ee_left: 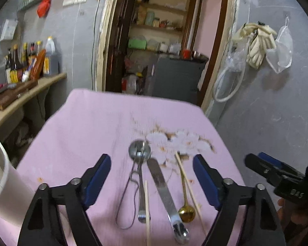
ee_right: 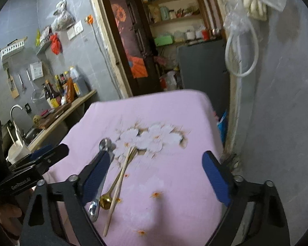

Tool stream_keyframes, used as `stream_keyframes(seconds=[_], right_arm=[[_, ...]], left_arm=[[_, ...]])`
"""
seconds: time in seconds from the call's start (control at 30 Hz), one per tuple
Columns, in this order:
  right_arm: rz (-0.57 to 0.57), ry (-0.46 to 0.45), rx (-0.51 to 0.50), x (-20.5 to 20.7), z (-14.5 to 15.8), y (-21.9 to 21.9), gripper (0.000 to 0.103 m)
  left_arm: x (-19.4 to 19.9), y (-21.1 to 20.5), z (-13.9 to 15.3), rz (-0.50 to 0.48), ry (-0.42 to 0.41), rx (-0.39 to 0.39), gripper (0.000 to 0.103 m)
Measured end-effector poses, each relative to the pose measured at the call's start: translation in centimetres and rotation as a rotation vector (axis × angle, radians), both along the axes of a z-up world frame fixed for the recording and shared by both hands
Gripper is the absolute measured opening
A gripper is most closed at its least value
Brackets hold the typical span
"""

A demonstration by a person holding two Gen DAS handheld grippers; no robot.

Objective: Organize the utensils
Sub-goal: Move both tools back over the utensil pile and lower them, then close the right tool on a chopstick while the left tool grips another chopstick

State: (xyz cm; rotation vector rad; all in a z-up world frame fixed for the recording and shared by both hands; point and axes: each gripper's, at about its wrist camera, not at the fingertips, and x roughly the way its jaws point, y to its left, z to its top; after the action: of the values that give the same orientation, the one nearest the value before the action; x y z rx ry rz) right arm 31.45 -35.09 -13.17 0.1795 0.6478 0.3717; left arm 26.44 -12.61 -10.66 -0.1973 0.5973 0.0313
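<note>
Left wrist view gives us our left gripper (ee_left: pixel 152 164) hanging with jaws spread above a pink cloth (ee_left: pixel 88 123), nothing pressed between its blue pads (ee_left: pixel 98 176). Between those pads lie the utensils, side by side and running from six toward twelve o'clock: a wire strainer (ee_left: pixel 139 149) with its round bowl at twelve, a steel spoon handle (ee_left: pixel 141 196) touching it, a pale chopstick (ee_left: pixel 147 211), a flat steel knife (ee_left: pixel 164 192), a small gold spoon (ee_left: pixel 186 210) with its bowl at six, and a second chopstick (ee_left: pixel 190 188) crossing the gold spoon's stem. A white container (ee_left: pixel 4 188) stands at nine o'clock. At three o'clock our right gripper (ee_left: pixel 262 164) shows from the side.

From the right wrist view, our right gripper (ee_right: pixel 156 174) is likewise spread and empty. The utensils sit at its nine o'clock side, the knife (ee_right: pixel 94 205) partly hidden behind the left pad (ee_right: pixel 96 176), the gold spoon (ee_right: pixel 105 202) and a chopstick (ee_right: pixel 118 186) just inside it. The printed white flowers (ee_right: pixel 149 139) lie at twelve.
</note>
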Motion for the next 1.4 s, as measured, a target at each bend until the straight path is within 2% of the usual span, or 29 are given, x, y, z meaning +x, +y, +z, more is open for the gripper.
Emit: stream_keyframes(seconds=[0.07,0.17,0.2,0.23,0.3,0.4,0.6,0.93,1.03,1.1,1.17,1.33,1.4], right_arm=[[0.022,0.018,0.003,0.4,-1.0,0.8,0.066],[0.066,0.043,0.001,1.2,-2.2,1.8,0.048],[0.076,0.051,-0.002,1.4,-2.5,2.1,0.039],[0.093,0.061,-0.003,1.7,-2.9,2.4,0.032],[0.119,0.075,0.000,1.8,-3.4,2.6,0.027],[0.157,0.096,-0.001,2.1,-3.9,3.2,0.022],[0.191,0.133,-0.015,2.4,-4.6,4.1,0.016],[0.267,0.198,-0.026,3.3,-5.6,5.9,0.015],[0.277,0.218,-0.014,3.7,-6.1,6.2,0.015],[0.283,0.228,-0.006,3.8,-6.3,6.5,0.015],[0.290,0.244,-0.003,3.9,-6.6,6.8,0.015],[0.310,0.268,0.001,4.3,-6.8,7.6,0.015],[0.316,0.275,-0.002,4.6,-6.8,8.0,0.015]], left_arm=[[0.2,0.2,-0.8,-0.012,0.032,-0.005,0.066],[0.7,0.4,-1.8,-0.028,0.086,-0.025,0.044],[0.9,0.6,-2.2,-0.035,0.108,-0.039,0.037],[1.0,0.8,-2.5,-0.039,0.118,-0.049,0.035],[1.3,0.9,-2.9,-0.050,0.142,-0.063,0.026],[1.7,0.8,-3.6,-0.075,0.187,-0.073,0.019],[2.3,0.4,-4.9,-0.100,0.259,-0.071,0.016],[3.6,0.1,-5.6,-0.080,0.338,-0.024,0.015],[3.9,0.6,-5.7,-0.075,0.358,-0.027,0.009],[3.9,0.7,-5.7,-0.084,0.364,-0.027,0.009],[3.9,0.9,-5.6,-0.085,0.370,-0.037,0.008],[3.8,1.9,-5.5,-0.063,0.370,-0.129,0.005],[3.6,1.9,-5.5,-0.063,0.367,-0.129,0.005]])
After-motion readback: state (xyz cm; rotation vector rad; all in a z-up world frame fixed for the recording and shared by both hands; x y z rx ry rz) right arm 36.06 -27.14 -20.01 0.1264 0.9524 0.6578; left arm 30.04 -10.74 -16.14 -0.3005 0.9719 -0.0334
